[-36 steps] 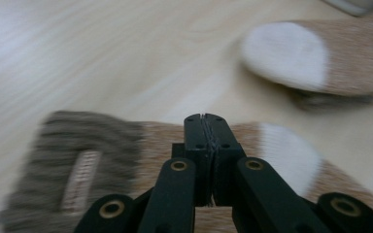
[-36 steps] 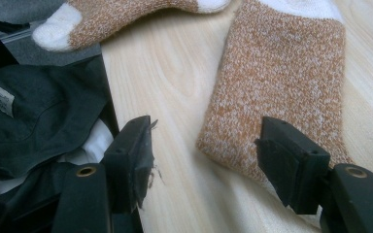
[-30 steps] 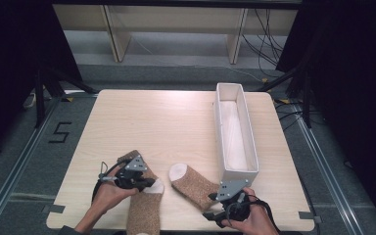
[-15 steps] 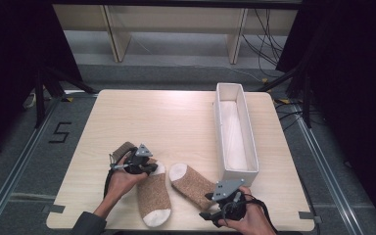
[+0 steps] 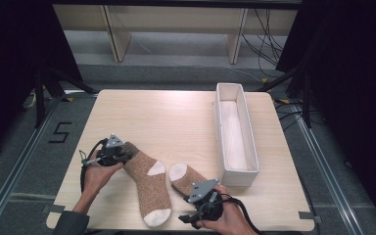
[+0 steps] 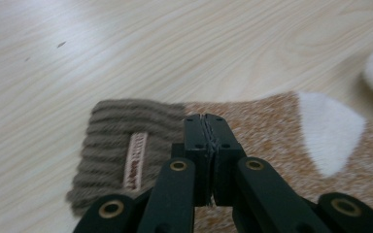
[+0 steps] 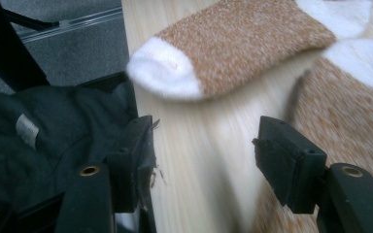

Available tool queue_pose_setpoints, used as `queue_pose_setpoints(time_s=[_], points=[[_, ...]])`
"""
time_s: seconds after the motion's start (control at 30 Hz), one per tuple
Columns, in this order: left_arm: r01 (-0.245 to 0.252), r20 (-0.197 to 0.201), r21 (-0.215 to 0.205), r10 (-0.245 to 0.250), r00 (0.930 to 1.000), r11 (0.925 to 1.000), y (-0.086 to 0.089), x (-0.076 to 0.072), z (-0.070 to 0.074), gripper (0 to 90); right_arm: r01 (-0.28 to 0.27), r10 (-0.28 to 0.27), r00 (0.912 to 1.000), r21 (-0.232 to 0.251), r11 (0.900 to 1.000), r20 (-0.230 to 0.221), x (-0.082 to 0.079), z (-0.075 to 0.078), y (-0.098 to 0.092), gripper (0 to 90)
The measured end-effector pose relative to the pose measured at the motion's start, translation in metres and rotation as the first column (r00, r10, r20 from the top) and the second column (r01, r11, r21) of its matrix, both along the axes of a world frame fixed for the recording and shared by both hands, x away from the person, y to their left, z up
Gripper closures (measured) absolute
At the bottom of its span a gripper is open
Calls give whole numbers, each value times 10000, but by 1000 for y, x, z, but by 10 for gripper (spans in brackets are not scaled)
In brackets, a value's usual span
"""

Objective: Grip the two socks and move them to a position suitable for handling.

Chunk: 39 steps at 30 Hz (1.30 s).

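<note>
Both socks are speckled orange-brown with white heels and toes. One has a grey-brown ribbed cuff. The box is white, the table pale wood.

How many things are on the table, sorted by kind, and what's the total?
Socks: 2, the left sock and the right sock, both brown with white heel and toe
Boxes: 1, the white box, long and open-topped
Total: 3
</note>
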<state>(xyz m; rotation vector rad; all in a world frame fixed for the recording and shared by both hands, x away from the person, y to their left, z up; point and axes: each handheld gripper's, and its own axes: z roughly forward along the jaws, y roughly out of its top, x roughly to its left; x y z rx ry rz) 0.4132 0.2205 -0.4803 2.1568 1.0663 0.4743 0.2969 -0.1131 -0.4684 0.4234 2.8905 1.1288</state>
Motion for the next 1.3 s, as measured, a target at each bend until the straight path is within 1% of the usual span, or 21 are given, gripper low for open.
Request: queue_pose_setpoints(time_s=[0.03,0.07,0.1,0.2,0.27,0.3,0.4,0.47,0.57,0.63,0.7,0.73,0.83,0.9,1.0,1.03,1.07,1.13,1.17,1.23,1.3], points=[[-205,126,-104,207,9997,9997,1,1,-3,878,109,-110,9999,-62,9999,-25,0,0,4,390],[-131,82,40,131,9999,9999,2,2,-3,878,55,-56,9999,-70,10000,-119,1,-2,11,385],[-152,83,-10,152,9999,9999,2,3,-4,877,166,-169,9995,-133,9998,-261,1,-2,15,377],[-23,83,127,22,10000,9999,-2,3,-5,874,185,-181,9961,41,9998,-867,7,-9,31,376],[5,125,129,-7,9999,9999,-4,6,-6,874,423,-431,9957,-123,9990,-817,9,-11,40,372],[-4,108,292,1,9999,9996,-4,8,-8,873,486,-500,9956,-205,9986,-792,10,-12,43,366],[-65,-87,410,69,9999,9991,-2,11,-15,876,661,-698,9938,-455,9968,-863,15,-20,52,360],[-34,-230,469,45,9997,9989,-1,11,-22,879,685,-741,9941,-708,9951,-788,17,-24,56,394],[-22,-360,355,34,9993,9994,2,10,-24,890,416,-489,9963,-1025,9939,-701,21,-31,60,515],[-36,-418,412,53,9991,9991,3,9,-24,893,192,-253,9973,-870,9960,-685,23,-31,60,709],[-4,-422,444,22,9991,9990,3,8,-24,895,78,-132,9978,-827,9965,-653,23,-31,59,760],[-7,-444,475,28,9990,9989,4,6,-24,895,-26,-31,9979,-872,9962,-652,23,-30,59,776],[18,-505,577,11,9987,9983,8,-2,-23,895,-232,230,9997,-1229,9921,-37,22,-22,57,790],[-7,-565,669,45,9984,9978,15,-10,-22,895,-165,194,9996,-1324,9911,208,24,-17,53,791],[-242,-594,552,275,9979,9982,26,-23,-21,895,70,10,9983,-1374,9905,583,33,-13,48,792],[-254,-596,569,288,9978,9981,29,-26,-20,895,290,-205,9980,-1457,9889,594,35,-12,48,792],[-355,-639,640,396,9972,9973,35,-29,-20,895,316,-228,9979,-1492,9883,600,38,-12,48,791],[-531,-550,776,574,9968,9956,41,-30,-20,894,452,-355,9971,-1490,9878,673,46,-11,52,791],[-686,-498,831,729,9961,9942,44,-29,-20,895,443,-361,9978,-1562,9867,547,48,-10,55,790],[-1037,-436,705,1069,9933,9921,48,-25,-22,894,226,-106,9967,-1503,9884,803,56,-7,65,790],[-1151,-402,813,1187,9921,9900,49,-23,-22,895,190,-60,9967,-1596,9870,812,60,-4,71,788]])
